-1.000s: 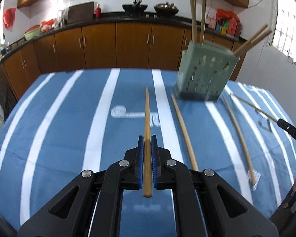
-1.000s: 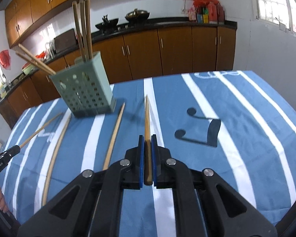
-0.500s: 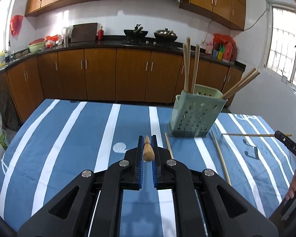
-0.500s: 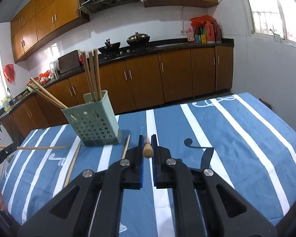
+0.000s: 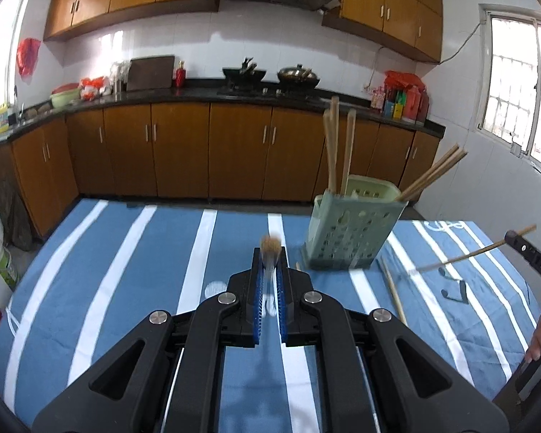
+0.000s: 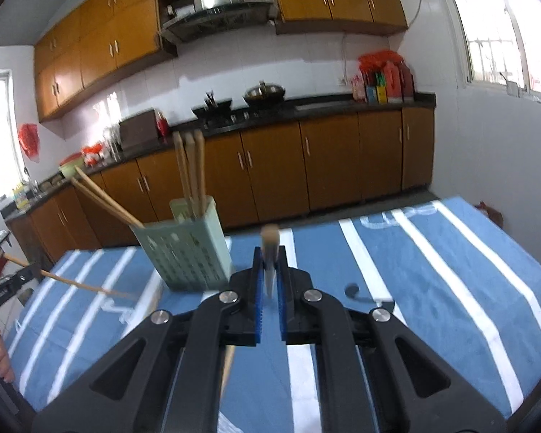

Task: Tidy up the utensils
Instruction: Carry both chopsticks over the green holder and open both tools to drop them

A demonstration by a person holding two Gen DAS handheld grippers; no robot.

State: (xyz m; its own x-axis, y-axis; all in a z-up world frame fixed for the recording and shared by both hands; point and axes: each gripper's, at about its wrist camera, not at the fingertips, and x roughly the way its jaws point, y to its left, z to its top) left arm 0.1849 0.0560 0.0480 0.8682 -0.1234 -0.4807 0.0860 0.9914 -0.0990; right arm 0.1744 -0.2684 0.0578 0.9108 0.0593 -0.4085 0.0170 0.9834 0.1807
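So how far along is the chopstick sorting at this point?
Partway. Done: five chopsticks stand in the green holder, three upright and two leaning. In hand: the left hand-held gripper is shut on one chopstick, and the right hand-held gripper on another, both lifted off the striped cloth. Left: at least one loose chopstick on the cloth by the holder, plus the two held.

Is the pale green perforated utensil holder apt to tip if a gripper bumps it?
Probably. The pale green perforated utensil holder looks like light plastic and stands tall on a narrow base. The long wooden chopsticks rising above its rim likely add leverage.
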